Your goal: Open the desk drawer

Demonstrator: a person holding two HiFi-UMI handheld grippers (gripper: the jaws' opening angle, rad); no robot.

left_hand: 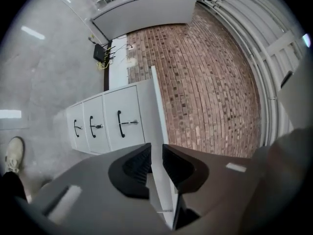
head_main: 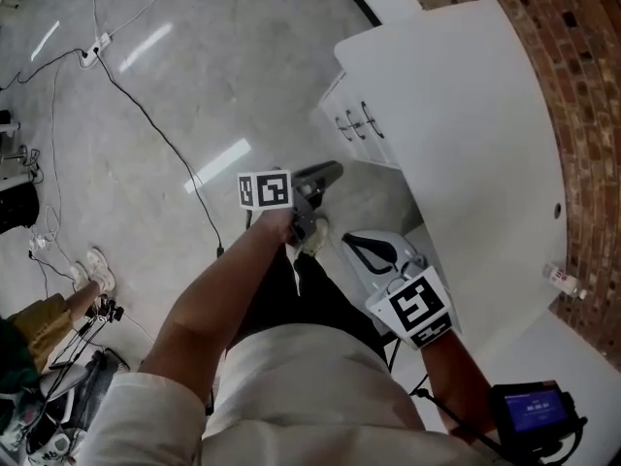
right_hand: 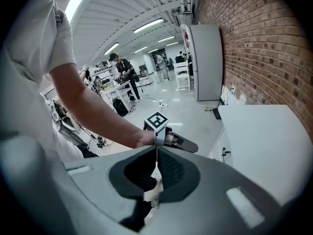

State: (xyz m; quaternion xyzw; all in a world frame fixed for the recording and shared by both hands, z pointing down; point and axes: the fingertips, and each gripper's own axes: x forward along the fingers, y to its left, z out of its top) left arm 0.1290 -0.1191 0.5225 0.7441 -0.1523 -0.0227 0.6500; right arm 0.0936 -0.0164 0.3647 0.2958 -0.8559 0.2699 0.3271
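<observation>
**Drawers all shut, both grippers hanging back from the desk**

The white desk's surface (head_main: 466, 144) runs along a brick wall (head_main: 582, 85). Black cables (head_main: 146, 115) trail over the grey floor (head_main: 194, 27), and someone else's shoes (head_main: 95, 270) show at the left edge. Only floor lies between the left gripper (head_main: 325, 173) and the three drawers (head_main: 361, 124), which sit in a row on the desk's side.

The head view shows both arms and a small screen (head_main: 534, 411) strapped by the right wrist, but the drawer fronts are tiny and squashed at that angle. The left gripper view shows them far better: three white fronts (left_hand: 105, 124), each with a black handle (left_hand: 119, 124), all flush and closed. It also picks up another white counter (left_hand: 146, 9) further along the bricks. The right gripper view misses the fronts altogether. It looks across the room at a tall white cabinet (right_hand: 205, 62) and people at distant benches, with the left gripper's marker cube (right_hand: 156, 121) right above its own jaws.

The left gripper's jaws are parted by just a narrow slot with nothing in it. The desk's vertical corner edge lines up behind that slot, and the drawers sit up and to the left, well apart. The right gripper (right_hand: 156, 153) has its jaws pressed together and empty. In the head view it's low beside the desk, near the person's body, pointing away from the drawers.
</observation>
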